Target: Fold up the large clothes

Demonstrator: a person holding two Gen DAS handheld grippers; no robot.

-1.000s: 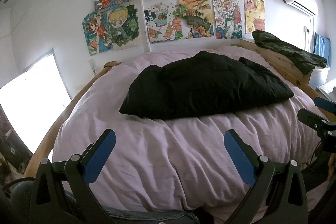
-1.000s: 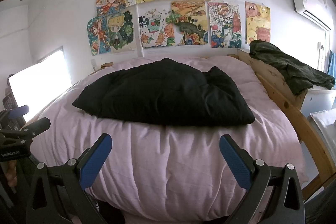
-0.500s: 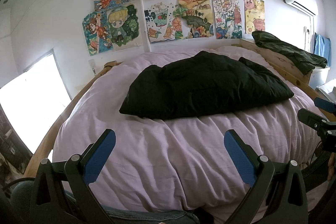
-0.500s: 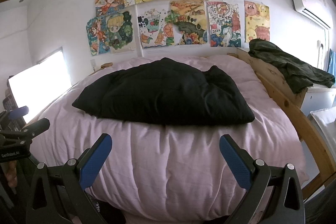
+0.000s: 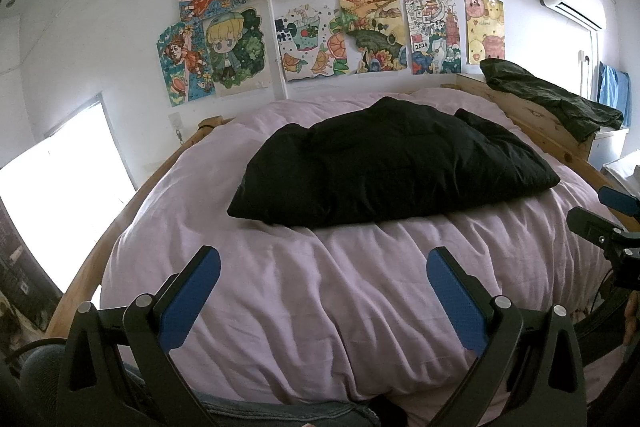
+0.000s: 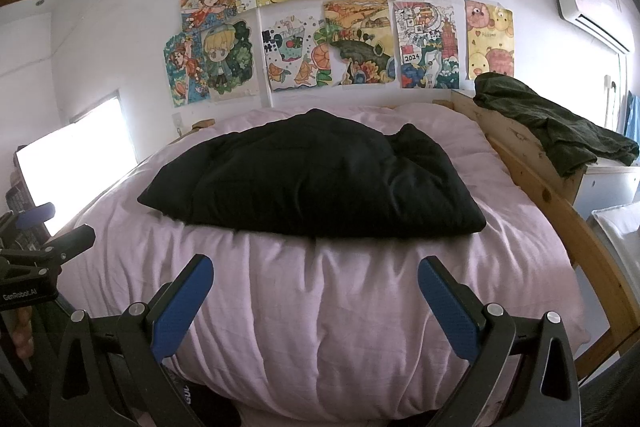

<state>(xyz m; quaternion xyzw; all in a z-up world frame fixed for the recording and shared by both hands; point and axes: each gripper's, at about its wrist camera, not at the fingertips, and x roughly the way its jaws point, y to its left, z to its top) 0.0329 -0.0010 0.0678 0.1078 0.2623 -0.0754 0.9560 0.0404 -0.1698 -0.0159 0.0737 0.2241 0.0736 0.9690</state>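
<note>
Left hand-held gripper and right hand-held gripper hover spread wide and empty over the bed's near edge. Beyond them, a folded black garment lies mid-bed on the pink duvet.

You are holding the left gripper level and low, its blue-padded fingers spread wide apart with nothing between them. You are holding the right gripper the same way, jaws wide and empty. The two are sitting side by side, apart, both pointing forward; each is showing at the edge of the other's view.
</note>
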